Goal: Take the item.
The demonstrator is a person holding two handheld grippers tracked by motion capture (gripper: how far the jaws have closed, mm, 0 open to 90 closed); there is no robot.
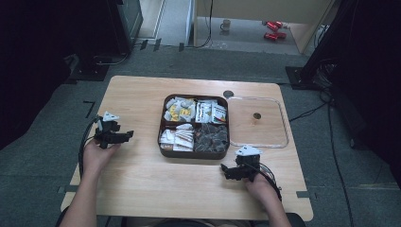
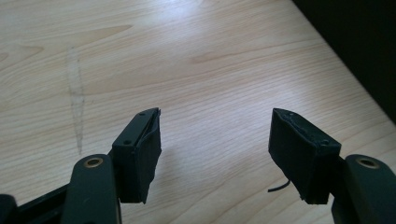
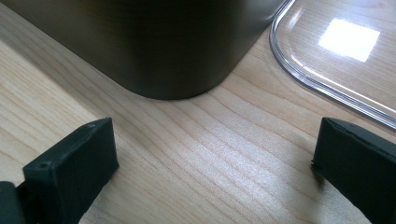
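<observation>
A dark brown box [image 1: 189,154] with four compartments sits at the middle of the wooden table [image 1: 142,184]. It holds yellow and white packets [image 1: 179,109], white packets [image 1: 211,112], pale sachets [image 1: 177,138] and dark wrapped pieces [image 1: 211,137]. Its clear lid [image 1: 283,137] lies flat to its right. My left gripper [image 1: 127,135] hovers left of the box, open [image 2: 217,114], with bare wood between its jaws. Just below the box's near right corner, my right gripper [image 1: 226,169] stands open [image 3: 215,126] and empty. It faces the box wall [image 3: 154,51] and the lid's edge [image 3: 327,56].
A small round hole [image 1: 228,93] is set in the table behind the box. Dark stands and cables surround the table on the grey floor. A mug [image 1: 226,24] and red objects [image 1: 273,29] lie far back. The table's edge shows at the upper right of the left gripper view.
</observation>
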